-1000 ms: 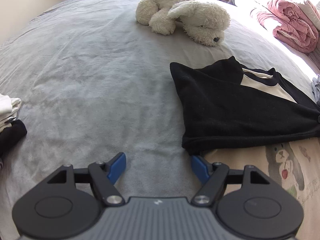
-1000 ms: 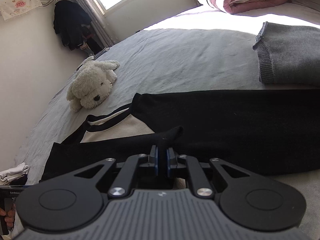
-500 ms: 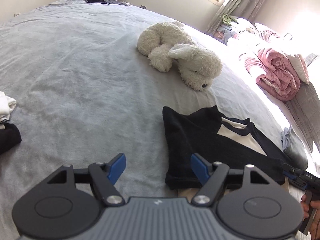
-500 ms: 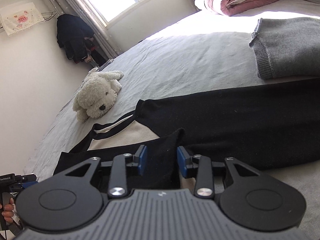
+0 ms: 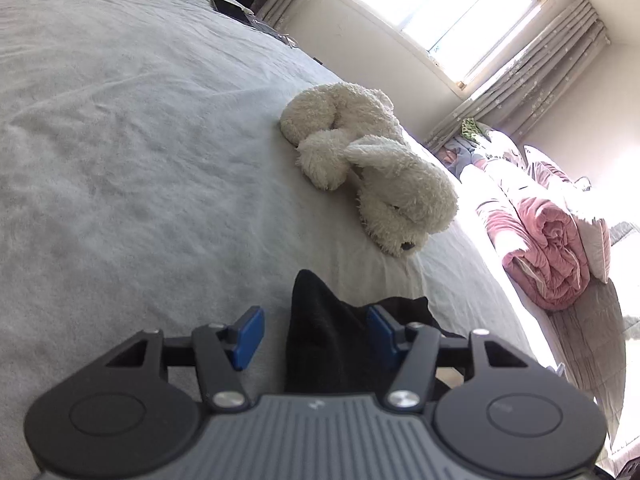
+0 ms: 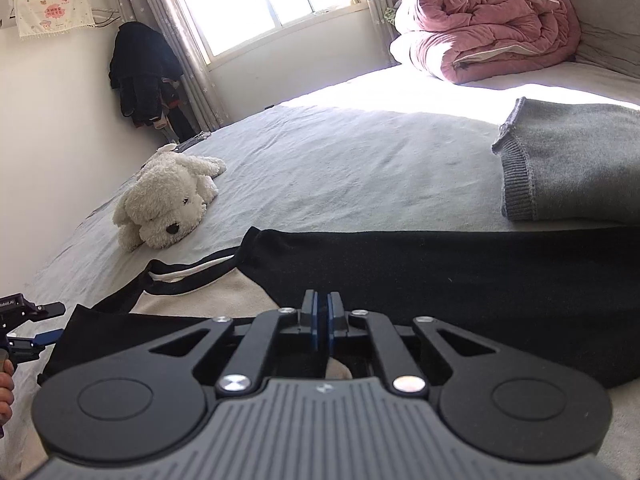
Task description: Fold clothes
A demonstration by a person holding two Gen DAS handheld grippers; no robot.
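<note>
A black top with a cream front (image 6: 440, 272) lies spread on the grey bed (image 6: 340, 160). In the left wrist view one black corner of the top (image 5: 316, 320) stands up between the blue pads of my left gripper (image 5: 316, 334). Its jaws are closing: the right pad is against the cloth and the left pad is still clear of it. The same left gripper (image 6: 54, 322) shows at the left edge of the right wrist view, held by a hand (image 6: 4, 376). My right gripper (image 6: 320, 320) is shut over the top, pads together. No cloth shows between its tips.
A white plush dog (image 5: 372, 168) (image 6: 168, 204) lies on the bed beyond the top. A folded grey knit sweater (image 6: 572, 160) sits at the right, and a rolled pink quilt (image 6: 492, 20) (image 5: 548, 248) lies behind it. Dark clothes (image 6: 140, 72) hang by the window.
The left gripper rolled and moved onto the top's corner, and its jaws narrowed around the raised black cloth. The right gripper opened around a black fold, then shut; the fold no longer sticks up.
</note>
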